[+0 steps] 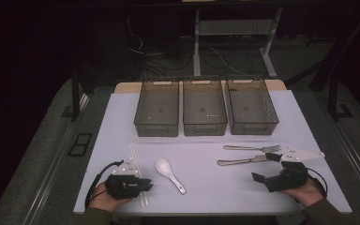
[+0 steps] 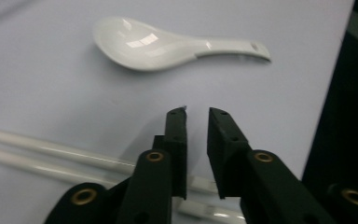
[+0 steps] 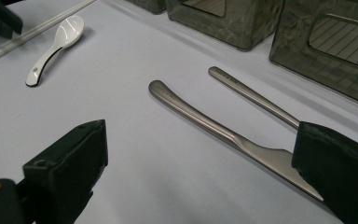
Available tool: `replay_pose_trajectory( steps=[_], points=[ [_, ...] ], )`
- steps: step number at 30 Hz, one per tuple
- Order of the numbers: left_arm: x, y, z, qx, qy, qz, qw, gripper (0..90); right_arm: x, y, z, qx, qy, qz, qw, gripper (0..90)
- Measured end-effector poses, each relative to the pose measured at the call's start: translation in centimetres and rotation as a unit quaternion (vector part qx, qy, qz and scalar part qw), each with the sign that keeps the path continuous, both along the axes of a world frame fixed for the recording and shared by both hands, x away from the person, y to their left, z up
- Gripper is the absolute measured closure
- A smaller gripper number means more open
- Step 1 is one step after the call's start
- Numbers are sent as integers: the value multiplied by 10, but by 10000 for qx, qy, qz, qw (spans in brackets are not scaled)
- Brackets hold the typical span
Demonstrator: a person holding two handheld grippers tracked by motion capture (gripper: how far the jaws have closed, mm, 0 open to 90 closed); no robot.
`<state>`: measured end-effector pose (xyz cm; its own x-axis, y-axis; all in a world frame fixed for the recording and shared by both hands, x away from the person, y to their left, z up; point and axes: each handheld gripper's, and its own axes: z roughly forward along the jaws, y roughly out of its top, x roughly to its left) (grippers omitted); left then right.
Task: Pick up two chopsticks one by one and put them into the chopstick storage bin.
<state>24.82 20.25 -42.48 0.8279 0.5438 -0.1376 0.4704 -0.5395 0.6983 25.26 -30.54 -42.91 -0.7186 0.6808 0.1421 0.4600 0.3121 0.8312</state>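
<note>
A white ceramic spoon (image 1: 168,172) (image 2: 144,44) lies on the white table, just right of my left gripper (image 1: 148,184) (image 2: 196,114). That gripper hovers low over a pair of pale chopsticks (image 1: 134,158) (image 2: 51,149), which run under its jaws. The jaws stand a narrow gap apart and the pads press on nothing. My right gripper (image 1: 265,167) (image 3: 199,129) stands wide open at the front right. A steel knife (image 1: 241,161) (image 3: 205,122) lies on the table between its jaws, untouched. A steel fork (image 1: 251,148) (image 3: 256,97) lies just beyond the knife.
Three dark mesh bins (image 1: 157,108) (image 1: 205,108) (image 1: 252,107) stand side by side at the back of the table. Bare white surface (image 1: 206,187) stretches between the two grippers. The table's front edge runs close under both hands.
</note>
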Motion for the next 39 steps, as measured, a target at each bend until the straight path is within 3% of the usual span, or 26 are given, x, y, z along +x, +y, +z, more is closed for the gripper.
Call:
replay_pose_trajectory(
  steps=[2,4,11,12,13,16,22,29,32,34,39],
  points=[
    [10,7,5,12,-105,324,9994,644,0,0,0,8,6,-5,10000,35],
    [21,15,8,-7,-173,710,9973,616,0,0,0,3,9,-11,10000,35],
    [62,35,7,167,-178,1745,9843,590,1,0,0,12,6,-17,10000,35],
    [62,35,7,167,-178,1745,9843,609,0,0,0,16,9,-20,10000,35],
    [72,38,6,178,-184,1891,9816,623,0,0,0,15,3,-19,10000,35],
    [86,38,6,209,-225,1998,9794,667,0,0,0,23,25,-29,10000,35],
    [114,37,0,393,-173,2330,9715,696,1,0,0,10,14,-15,10000,35],
    [129,40,-8,417,-78,2460,9683,711,1,0,-1,13,14,-3,10000,35],
    [131,40,-9,422,-31,2435,9690,720,1,0,0,20,18,-2,10000,35],
    [132,38,-11,464,20,2346,9710,729,1,0,0,17,16,2,10000,35],
    [133,37,-14,501,102,2316,9715,744,1,0,0,29,34,-3,10000,35]
  ],
)
